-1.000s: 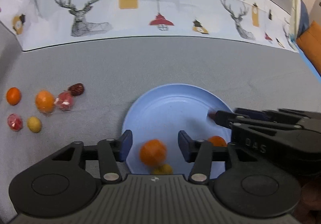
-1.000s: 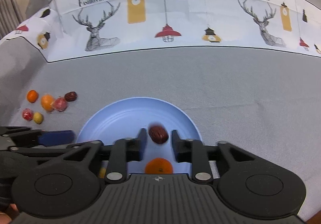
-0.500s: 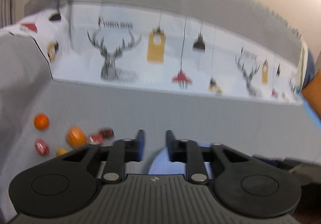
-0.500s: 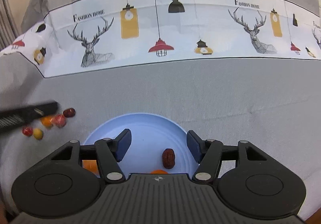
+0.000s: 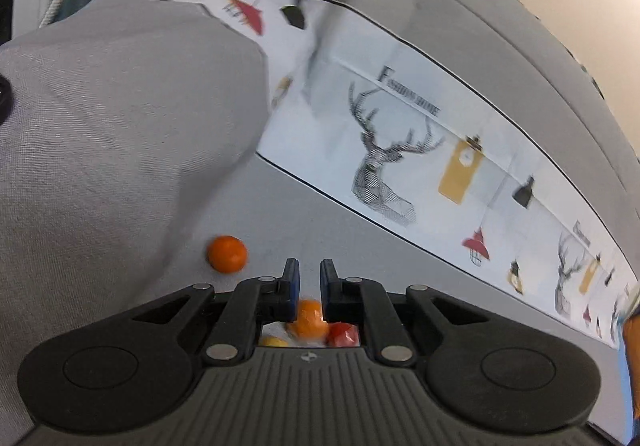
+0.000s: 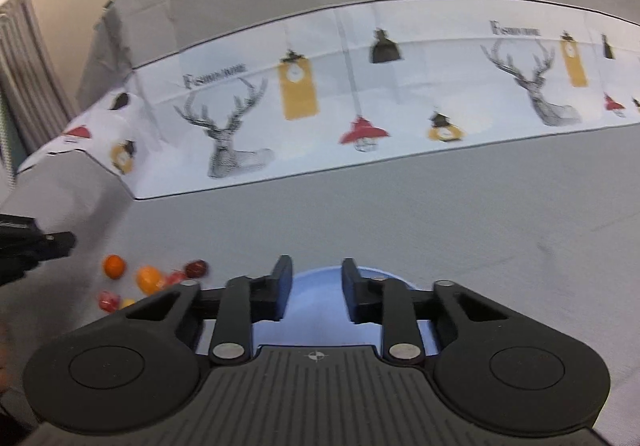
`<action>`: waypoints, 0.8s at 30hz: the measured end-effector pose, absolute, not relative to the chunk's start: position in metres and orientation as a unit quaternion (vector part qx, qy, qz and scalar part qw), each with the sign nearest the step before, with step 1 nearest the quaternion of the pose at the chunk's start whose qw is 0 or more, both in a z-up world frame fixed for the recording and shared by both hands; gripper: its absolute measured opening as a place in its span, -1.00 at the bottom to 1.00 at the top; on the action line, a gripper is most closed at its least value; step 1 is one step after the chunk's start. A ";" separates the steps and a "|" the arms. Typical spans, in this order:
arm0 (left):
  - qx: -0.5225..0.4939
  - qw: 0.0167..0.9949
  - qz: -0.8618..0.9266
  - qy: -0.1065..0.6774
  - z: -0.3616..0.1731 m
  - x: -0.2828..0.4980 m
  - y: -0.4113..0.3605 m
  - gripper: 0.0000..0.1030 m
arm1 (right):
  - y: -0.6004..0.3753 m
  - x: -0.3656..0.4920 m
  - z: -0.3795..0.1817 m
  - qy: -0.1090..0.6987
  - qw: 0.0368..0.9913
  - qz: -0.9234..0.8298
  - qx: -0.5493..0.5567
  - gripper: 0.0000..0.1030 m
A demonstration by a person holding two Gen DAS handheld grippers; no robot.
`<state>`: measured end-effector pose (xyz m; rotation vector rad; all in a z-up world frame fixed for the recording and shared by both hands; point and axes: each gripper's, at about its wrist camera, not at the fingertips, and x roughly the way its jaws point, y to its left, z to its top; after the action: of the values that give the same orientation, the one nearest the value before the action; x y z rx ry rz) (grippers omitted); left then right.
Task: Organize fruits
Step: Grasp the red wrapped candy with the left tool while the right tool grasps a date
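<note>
My left gripper (image 5: 306, 278) is shut and empty, hovering tilted over the loose fruit. Under its fingers lie an orange fruit (image 5: 308, 322), a red wrapped piece (image 5: 342, 334) and a yellow fruit (image 5: 272, 340); a small orange (image 5: 226, 253) sits just beyond to the left. My right gripper (image 6: 314, 286) is above the blue plate (image 6: 316, 326), jaws closing with nothing between them. Its body hides the plate's contents. The right wrist view shows the fruit pile at left: small orange (image 6: 114, 266), orange fruit (image 6: 149, 279), dark date (image 6: 197, 268), red piece (image 6: 108, 300).
A grey tablecloth (image 6: 440, 214) covers the table, with a white band of deer and lamp prints (image 6: 360, 106) across the back. The cloth folds down over the table's left edge (image 5: 100, 126). The left gripper's black tip (image 6: 36, 246) enters the right wrist view at left.
The left gripper released an orange on the plate, shut, and swung left and rolled over the loose fruit. The right gripper dropped the dark date on the plate, rose and narrowed.
</note>
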<state>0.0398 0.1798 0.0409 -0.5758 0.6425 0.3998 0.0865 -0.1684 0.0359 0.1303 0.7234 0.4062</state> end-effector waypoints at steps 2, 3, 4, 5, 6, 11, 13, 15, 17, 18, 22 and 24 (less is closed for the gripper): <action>-0.289 0.878 0.194 0.328 0.034 0.043 0.184 -0.79 | -0.158 0.089 0.037 0.354 0.908 0.216 0.068 -0.63; -0.297 0.873 0.192 0.336 0.031 0.044 0.186 -0.79 | -0.152 0.090 0.037 0.355 0.905 0.223 0.071 -0.63; -0.300 0.869 0.195 0.341 0.029 0.045 0.187 -0.79 | -0.147 0.092 0.037 0.357 0.903 0.228 0.076 -0.63; -0.298 0.867 0.200 0.345 0.028 0.046 0.187 -0.78 | -0.142 0.095 0.036 0.361 0.899 0.232 0.082 -0.63; -0.298 0.866 0.202 0.347 0.025 0.045 0.190 -0.79 | -0.137 0.099 0.034 0.367 0.895 0.236 0.088 -0.63; -0.308 0.843 0.220 0.382 0.004 0.051 0.202 -0.77 | -0.112 0.123 0.015 0.413 0.863 0.262 0.123 -0.63; -0.315 0.829 0.233 0.399 -0.005 0.054 0.208 -0.77 | -0.102 0.131 0.007 0.429 0.852 0.270 0.134 -0.63; -0.320 0.819 0.241 0.410 -0.011 0.055 0.212 -0.76 | -0.092 0.139 0.000 0.443 0.840 0.278 0.143 -0.60; -0.315 0.817 0.243 0.418 -0.015 0.056 0.212 -0.72 | -0.081 0.145 -0.006 0.455 0.833 0.278 0.147 -0.60; -0.311 0.817 0.244 0.420 -0.015 0.057 0.212 -0.67 | -0.076 0.149 -0.009 0.459 0.830 0.278 0.149 -0.58; -0.300 0.816 0.252 0.426 -0.019 0.057 0.210 -0.41 | -0.054 0.163 -0.021 0.471 0.823 0.280 0.148 -0.43; -0.299 0.812 0.255 0.431 -0.022 0.058 0.211 -0.34 | -0.043 0.171 -0.027 0.477 0.820 0.281 0.149 -0.22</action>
<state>0.0584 0.2106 -0.0223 -0.6391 0.9211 0.5437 0.1715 -0.0435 -0.0273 0.3162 1.0150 0.5975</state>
